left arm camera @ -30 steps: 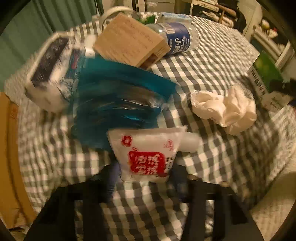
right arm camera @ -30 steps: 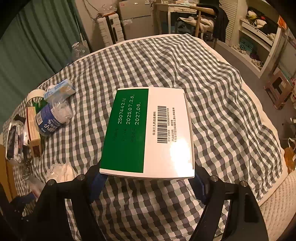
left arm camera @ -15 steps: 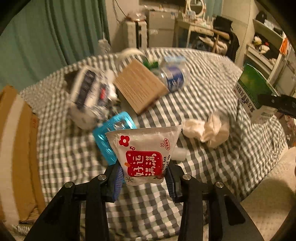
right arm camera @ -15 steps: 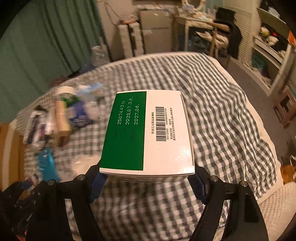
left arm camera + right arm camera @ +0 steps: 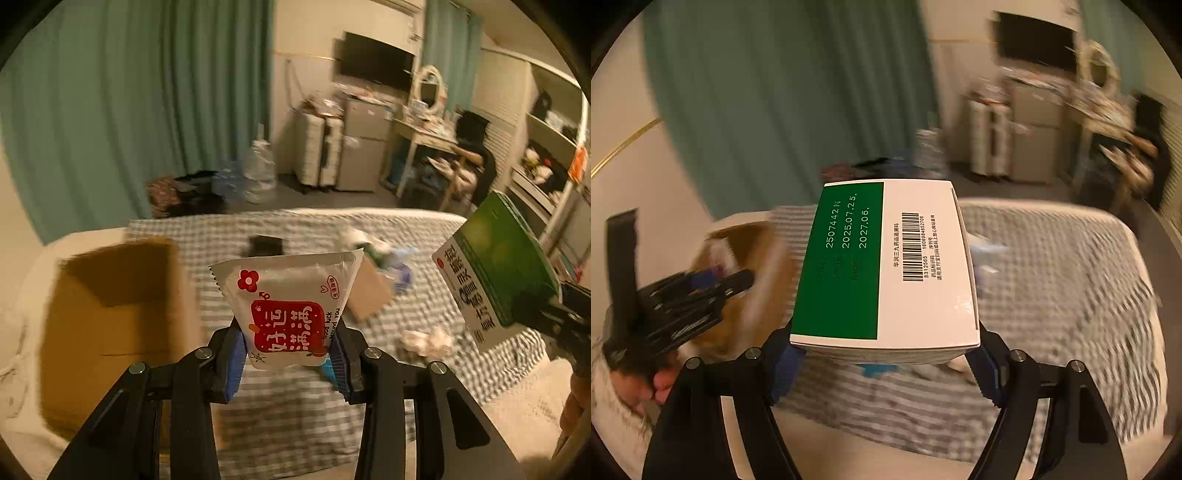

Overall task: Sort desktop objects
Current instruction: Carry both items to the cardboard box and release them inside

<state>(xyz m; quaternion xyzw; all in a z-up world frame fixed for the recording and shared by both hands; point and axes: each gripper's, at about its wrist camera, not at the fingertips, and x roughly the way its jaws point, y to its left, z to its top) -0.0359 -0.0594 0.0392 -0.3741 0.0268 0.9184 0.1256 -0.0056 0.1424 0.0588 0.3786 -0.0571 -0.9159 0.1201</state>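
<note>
My left gripper [image 5: 286, 360] is shut on a white snack packet with a red label [image 5: 288, 306], held in the air above the near edge of the checked table [image 5: 295, 406]. My right gripper [image 5: 886, 363] is shut on a green and white medicine box [image 5: 886, 266], also held high. In the left wrist view the box [image 5: 495, 269] shows at the right. In the right wrist view the left gripper [image 5: 683, 295] shows at the left beside an open cardboard box [image 5: 753, 266].
The open cardboard box [image 5: 118, 325] stands at the table's left side. A brown carton [image 5: 365, 291], a bottle and wrappers [image 5: 388, 254] and crumpled tissue [image 5: 424, 341] lie on the cloth. Green curtains, a fridge and a desk stand behind.
Both grippers have lifted and pulled back from the table with their items. The views now look across the room, and the cardboard box has come into view at the left.
</note>
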